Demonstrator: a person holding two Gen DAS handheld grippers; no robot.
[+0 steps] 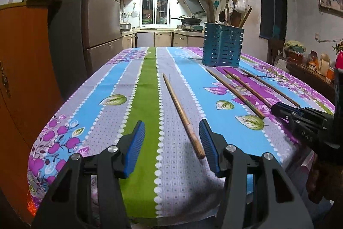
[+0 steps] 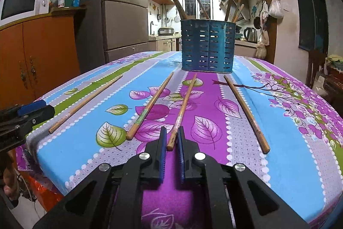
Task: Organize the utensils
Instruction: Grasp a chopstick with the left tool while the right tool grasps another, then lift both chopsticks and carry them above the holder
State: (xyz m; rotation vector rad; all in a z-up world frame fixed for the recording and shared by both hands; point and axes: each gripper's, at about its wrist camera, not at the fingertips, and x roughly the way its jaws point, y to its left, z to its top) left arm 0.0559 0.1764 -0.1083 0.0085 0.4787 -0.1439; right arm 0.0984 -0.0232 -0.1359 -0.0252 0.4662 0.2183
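Several wooden chopsticks lie on the flowered tablecloth in front of a blue slotted utensil holder that has more sticks standing in it. My left gripper is open just above the cloth; the near end of the leftmost chopstick lies between its blue pads, close to the right one and untouched. My right gripper is shut on the near end of the third chopstick. Loose chopsticks lie on either side of it, one to the left and one to the right.
The table's near edge drops off just below both grippers. An orange cabinet with a microwave on it stands at the left, beside a tall fridge. A kitchen counter lies beyond the table.
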